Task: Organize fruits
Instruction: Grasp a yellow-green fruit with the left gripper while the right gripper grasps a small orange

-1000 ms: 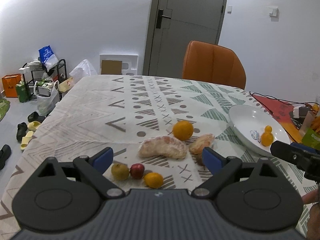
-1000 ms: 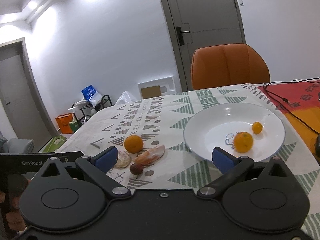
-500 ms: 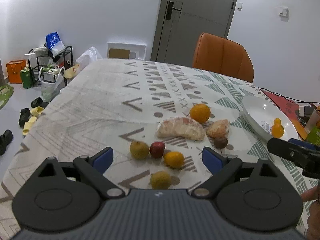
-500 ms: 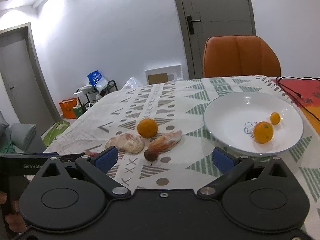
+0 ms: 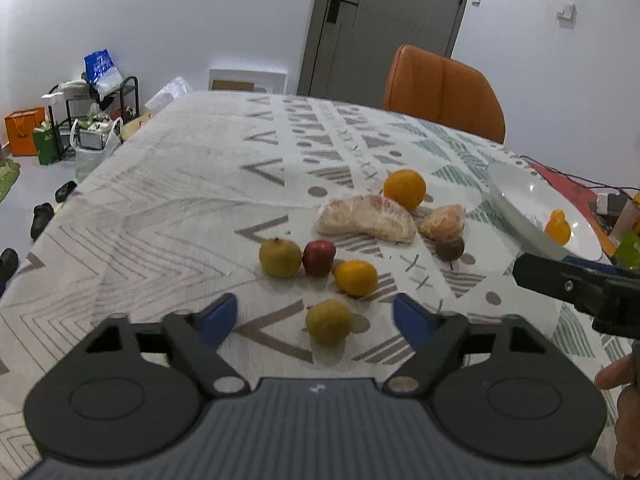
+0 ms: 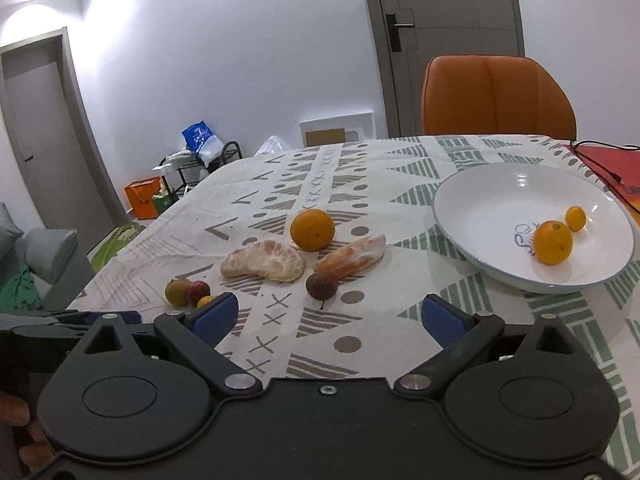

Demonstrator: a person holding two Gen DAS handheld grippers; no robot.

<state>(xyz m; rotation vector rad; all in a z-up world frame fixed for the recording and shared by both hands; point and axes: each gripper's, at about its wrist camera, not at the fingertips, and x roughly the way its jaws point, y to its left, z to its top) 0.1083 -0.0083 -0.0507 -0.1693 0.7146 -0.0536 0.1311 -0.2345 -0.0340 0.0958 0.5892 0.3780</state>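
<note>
Fruits lie loose on the table (image 5: 168, 184); two oranges already sit in the white plate (image 6: 500, 188).
We find the left hand-held gripper (image 5: 315, 314) and right hand-held gripper (image 6: 330, 316) both spread apart and empty. We judge the nearest yellow-green fruit (image 5: 329, 321) light, firm and apt to roll: grip it across its widest middle. The peeled pomelo segment (image 5: 366, 218) looks soft; squeeze it gently.
</note>
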